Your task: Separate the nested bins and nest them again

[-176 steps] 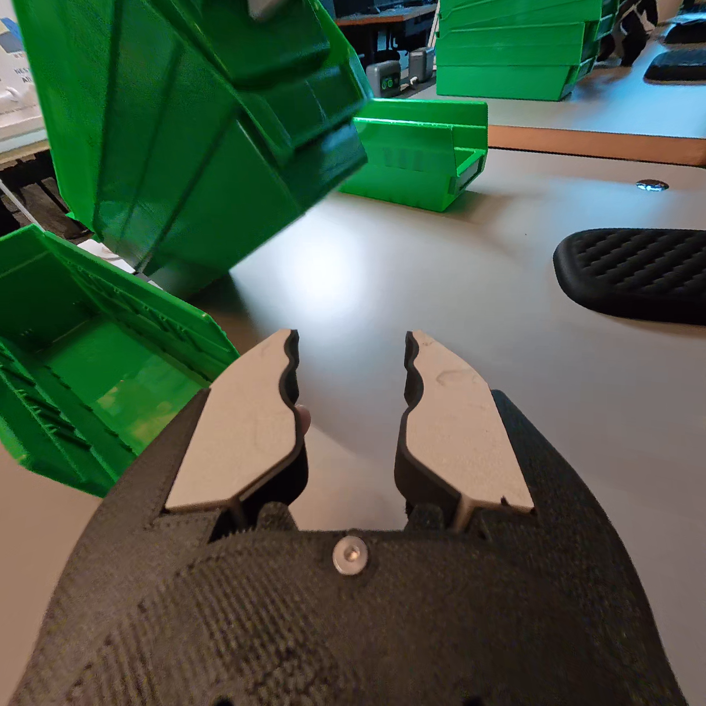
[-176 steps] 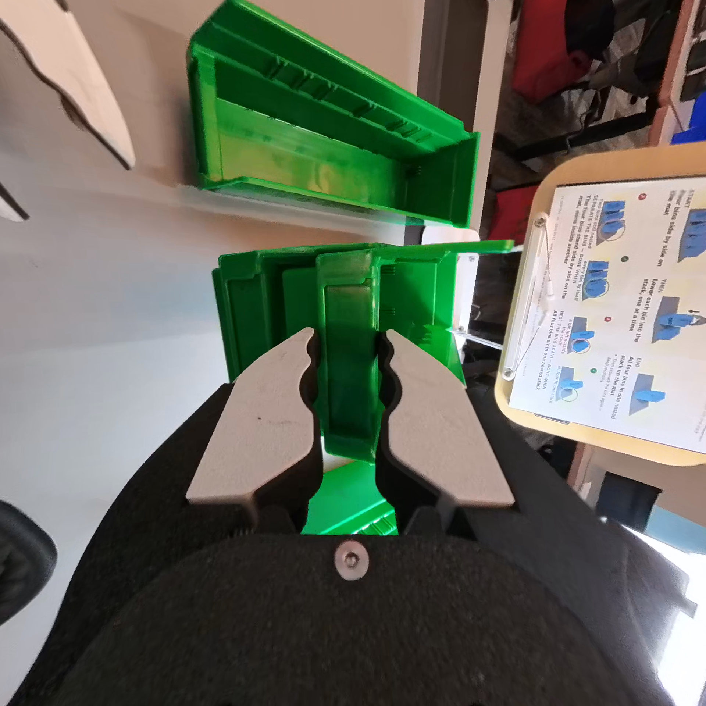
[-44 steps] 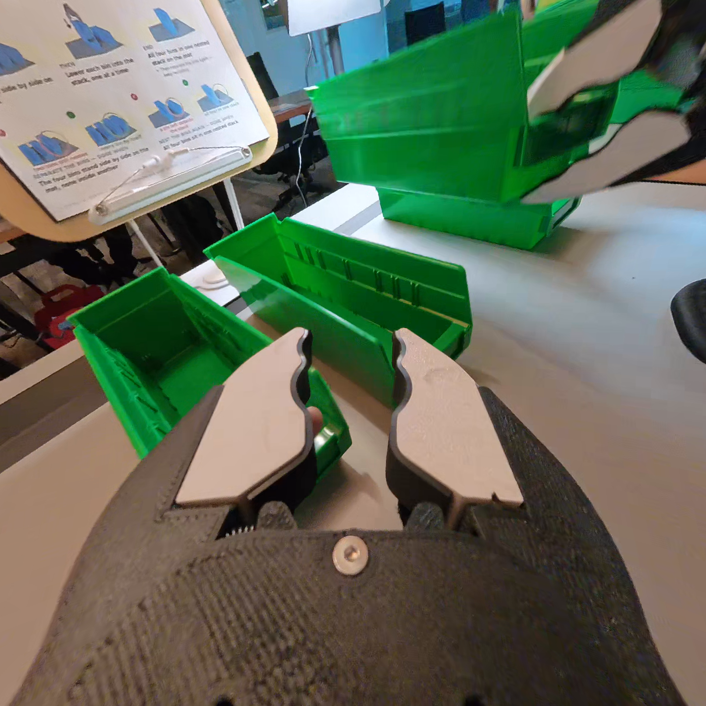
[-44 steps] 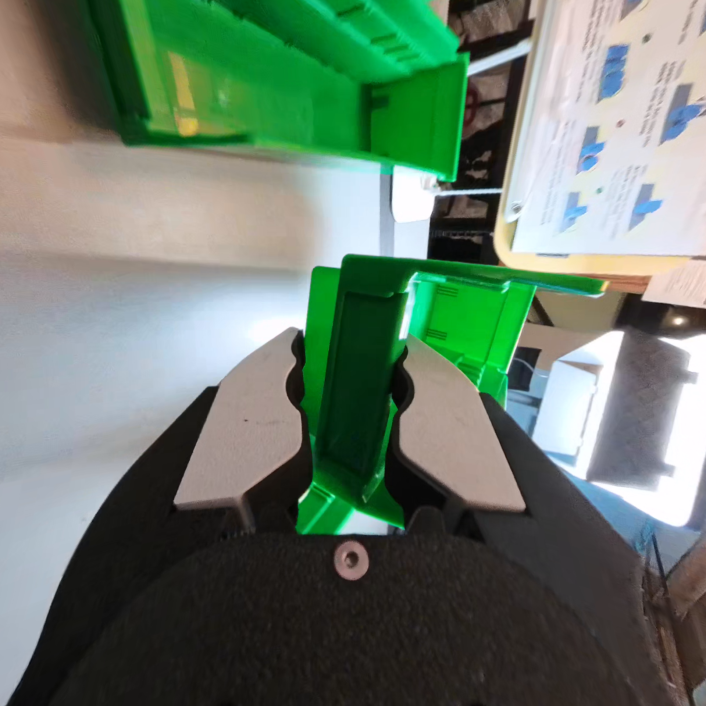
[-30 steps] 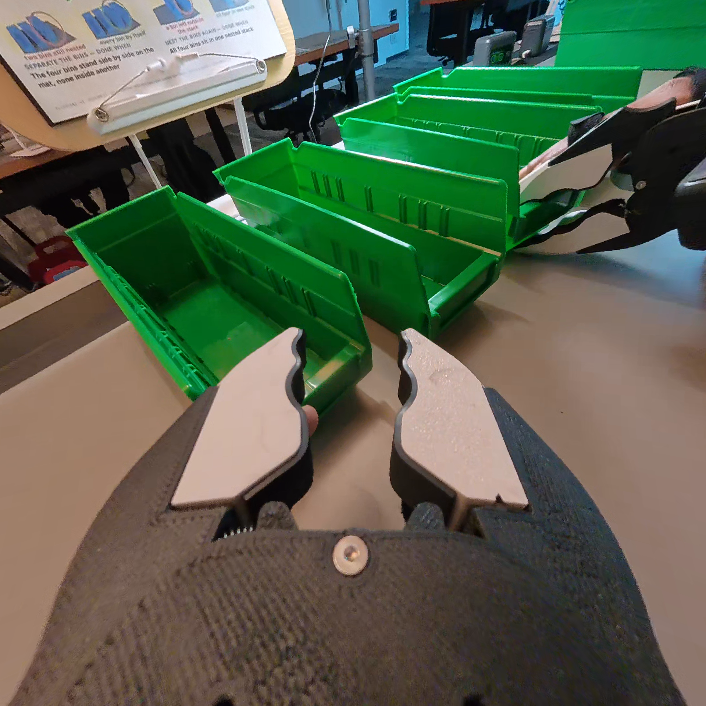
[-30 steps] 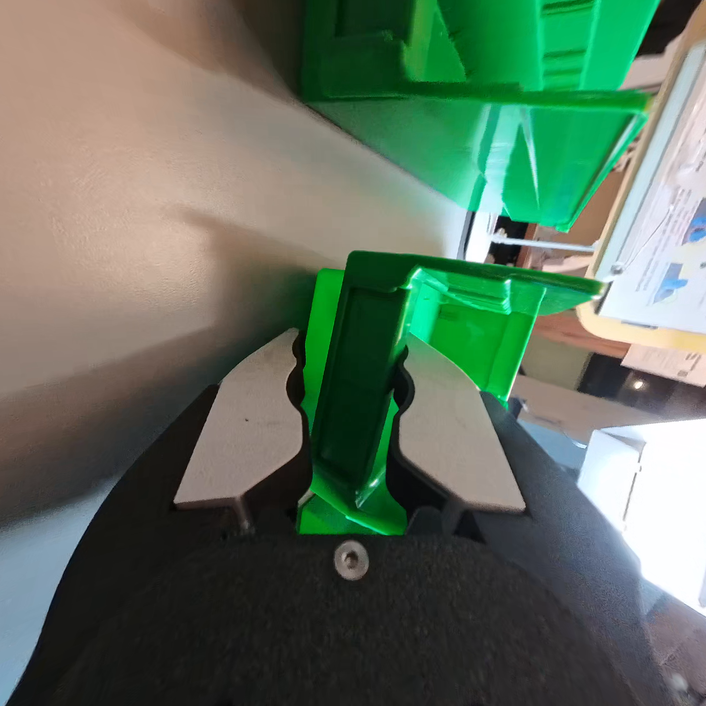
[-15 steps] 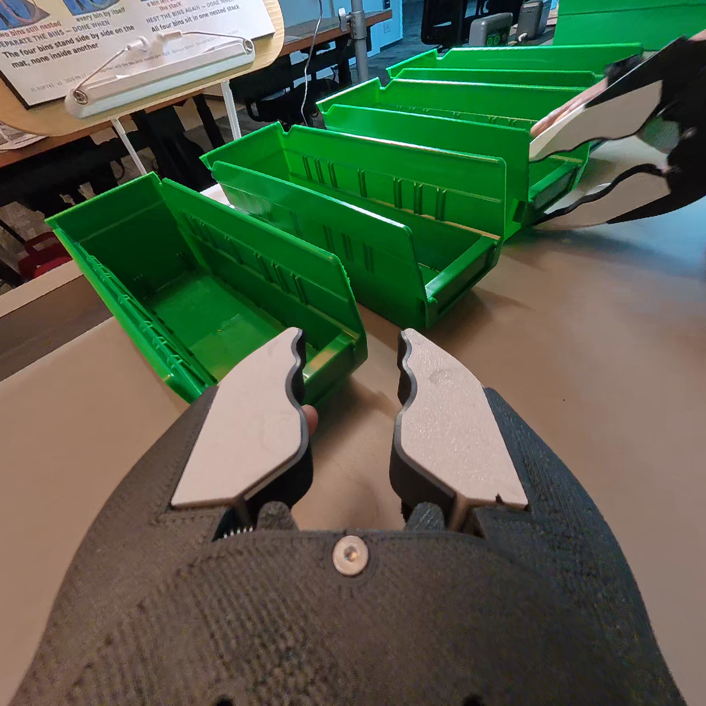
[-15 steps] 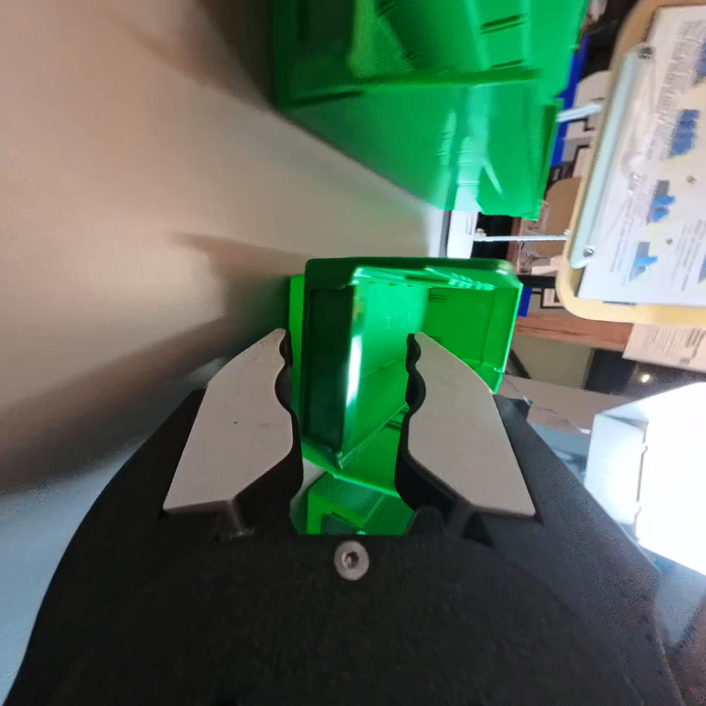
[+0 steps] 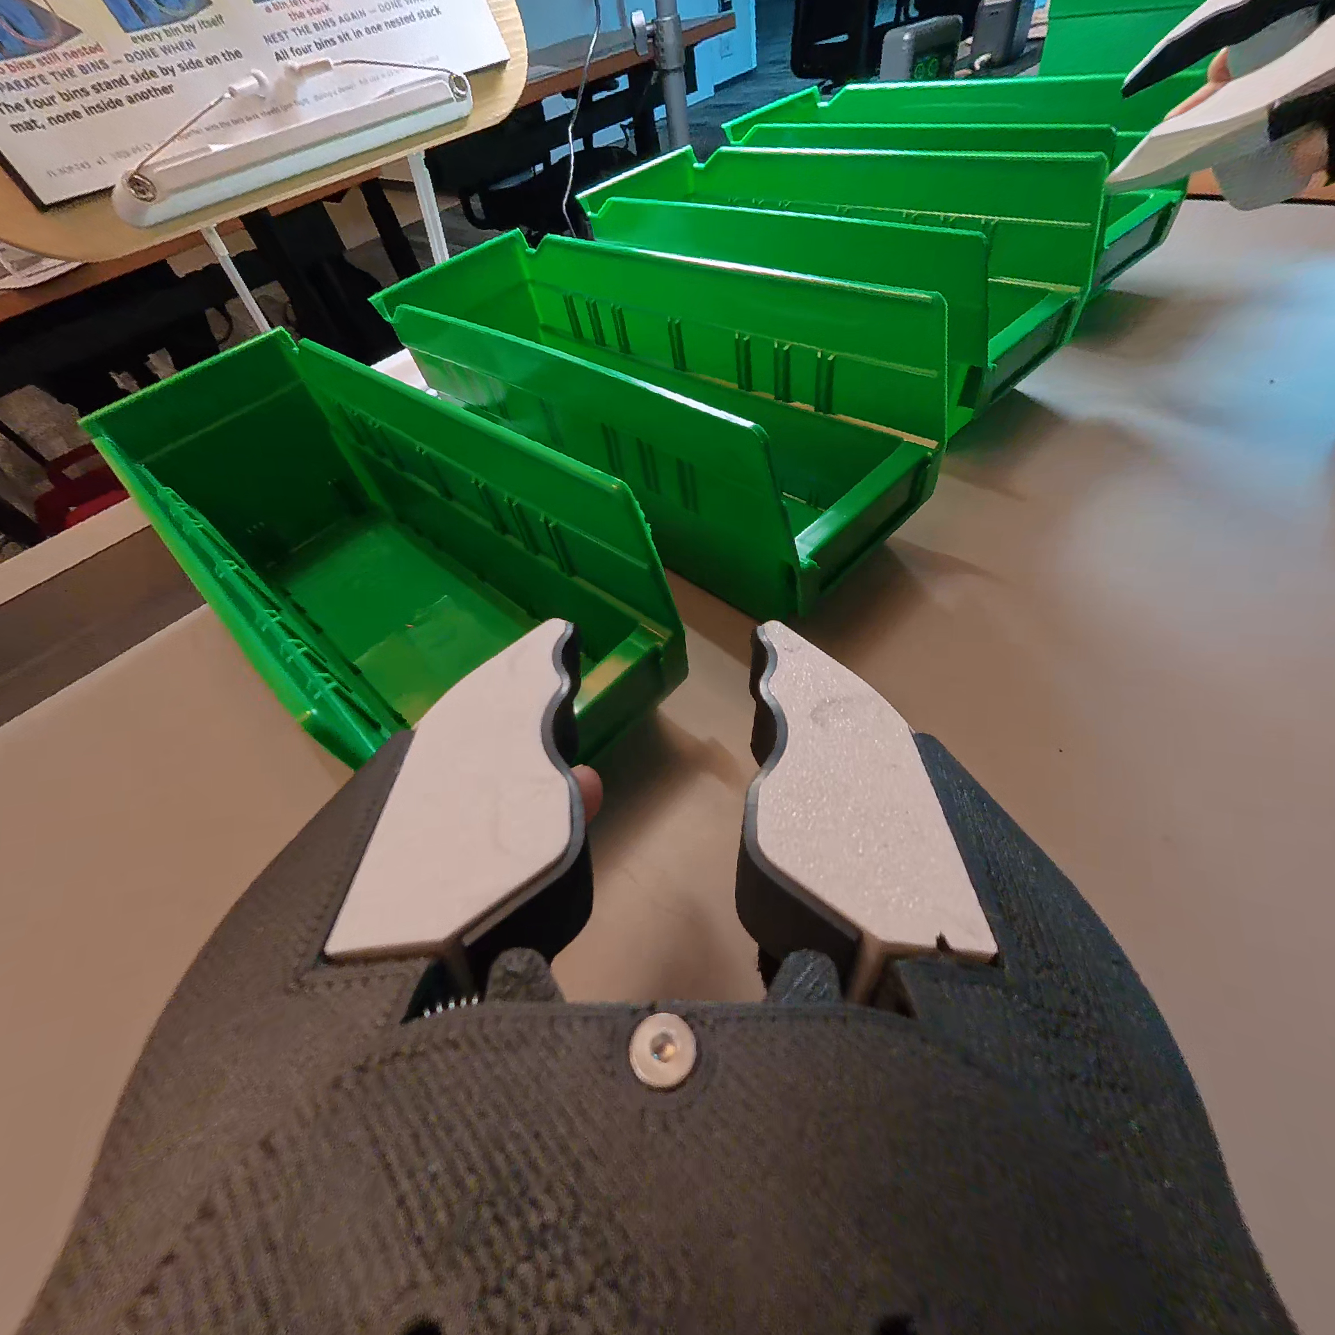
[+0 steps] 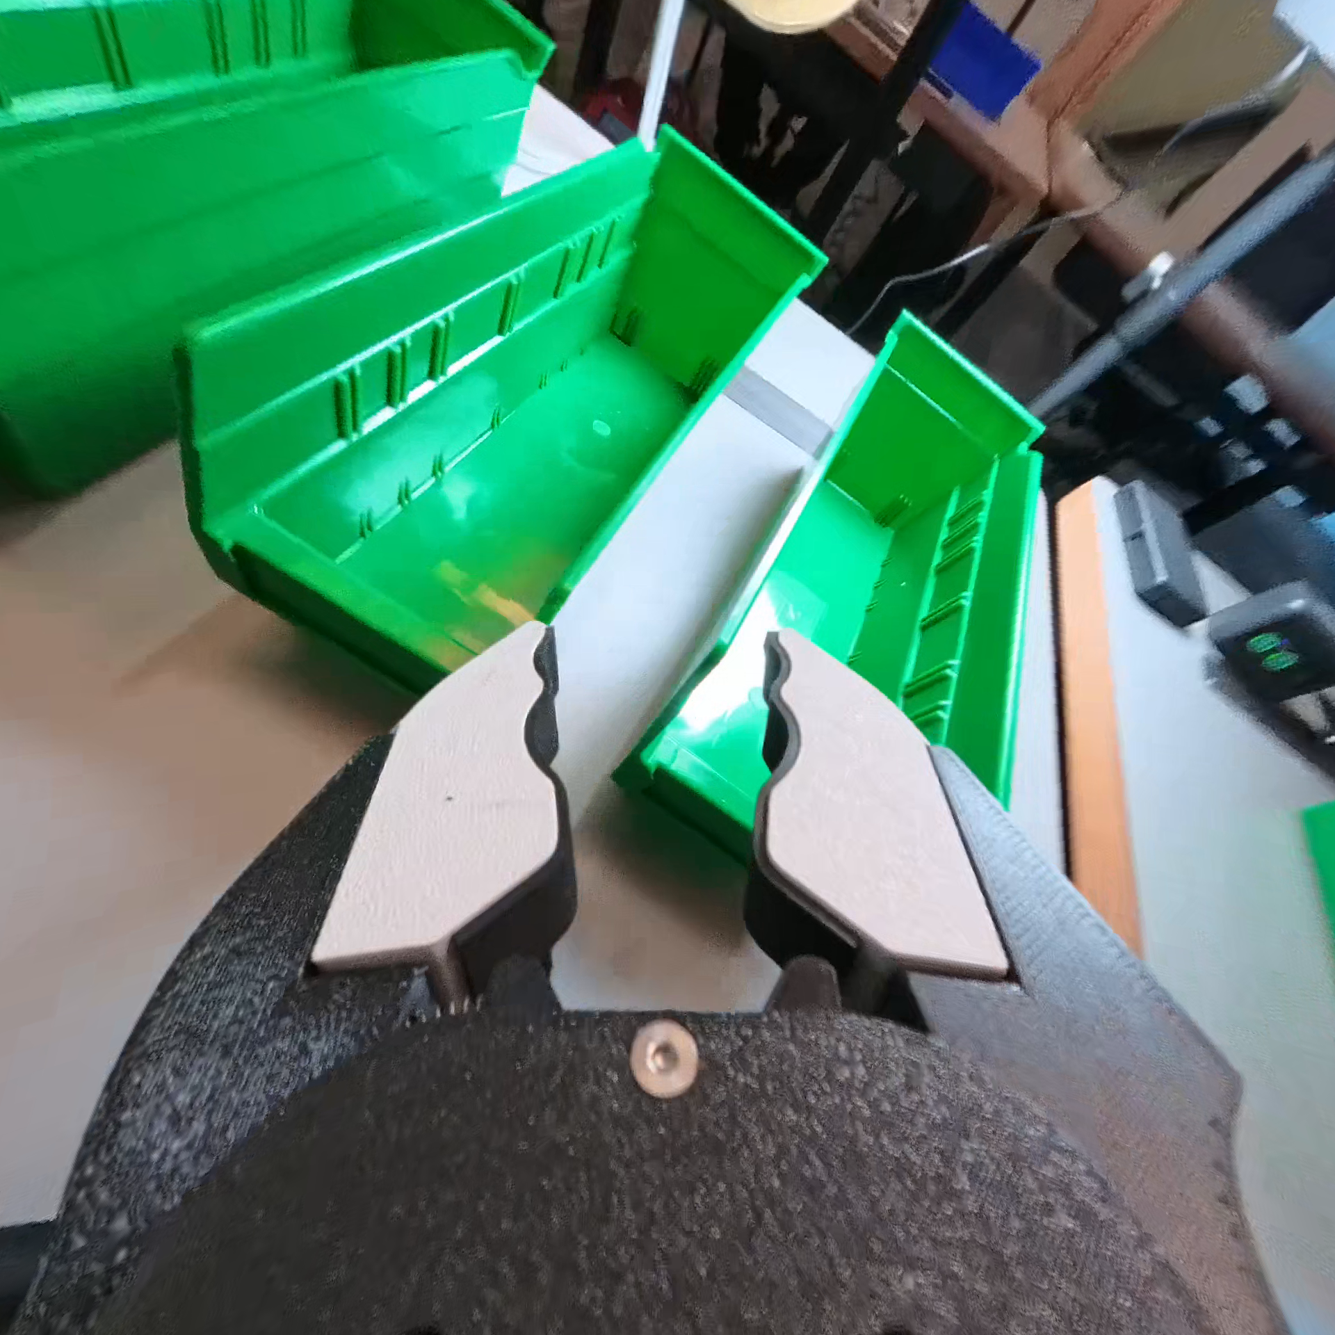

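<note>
On grey table (image 9: 1083,650): four green bins (image 9: 758,448) side by side (ribbed walls, glossy); both grippers' jaws wide, empty.

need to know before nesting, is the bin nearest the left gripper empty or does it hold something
Empty. The left wrist view shows the nearest bin open-topped, its bare green floor visible.

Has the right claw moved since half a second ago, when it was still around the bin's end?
Yes. The right claw has opened, let go and pulled back and up from the farthest green bin, which now rests on the grey table.
</note>
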`<control>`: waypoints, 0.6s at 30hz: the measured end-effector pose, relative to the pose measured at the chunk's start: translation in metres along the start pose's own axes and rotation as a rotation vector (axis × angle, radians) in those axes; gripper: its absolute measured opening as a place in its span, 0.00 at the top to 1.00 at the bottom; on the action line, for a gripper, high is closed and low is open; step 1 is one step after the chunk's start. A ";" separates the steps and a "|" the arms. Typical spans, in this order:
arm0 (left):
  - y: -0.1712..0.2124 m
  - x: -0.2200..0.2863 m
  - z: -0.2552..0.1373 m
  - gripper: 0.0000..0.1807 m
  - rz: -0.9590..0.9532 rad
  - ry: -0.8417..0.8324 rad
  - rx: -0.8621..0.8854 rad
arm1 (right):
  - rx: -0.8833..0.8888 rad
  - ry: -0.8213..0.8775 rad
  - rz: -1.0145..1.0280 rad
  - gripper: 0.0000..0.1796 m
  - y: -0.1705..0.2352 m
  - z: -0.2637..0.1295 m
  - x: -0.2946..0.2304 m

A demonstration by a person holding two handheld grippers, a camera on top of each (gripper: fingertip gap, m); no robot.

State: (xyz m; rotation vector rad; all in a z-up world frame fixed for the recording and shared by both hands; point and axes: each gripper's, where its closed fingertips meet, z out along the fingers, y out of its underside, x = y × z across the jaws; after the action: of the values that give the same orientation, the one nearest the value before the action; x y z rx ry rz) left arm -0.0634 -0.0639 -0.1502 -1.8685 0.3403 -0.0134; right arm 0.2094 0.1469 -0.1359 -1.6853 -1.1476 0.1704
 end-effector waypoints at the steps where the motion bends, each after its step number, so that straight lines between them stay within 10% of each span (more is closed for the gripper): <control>1: 0.000 -0.001 0.000 0.75 -0.006 0.000 0.002 | 0.012 -0.025 0.065 0.70 -0.001 0.003 0.003; 18: 0.008 0.002 0.004 0.76 -0.005 0.020 -0.025 | -0.001 0.032 0.169 0.67 -0.004 0.019 0.018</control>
State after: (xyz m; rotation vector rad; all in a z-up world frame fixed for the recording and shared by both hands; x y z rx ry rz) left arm -0.0628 -0.0631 -0.1587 -1.8948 0.3516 -0.0313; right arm 0.2055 0.1730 -0.1337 -1.7793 -0.9822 0.2479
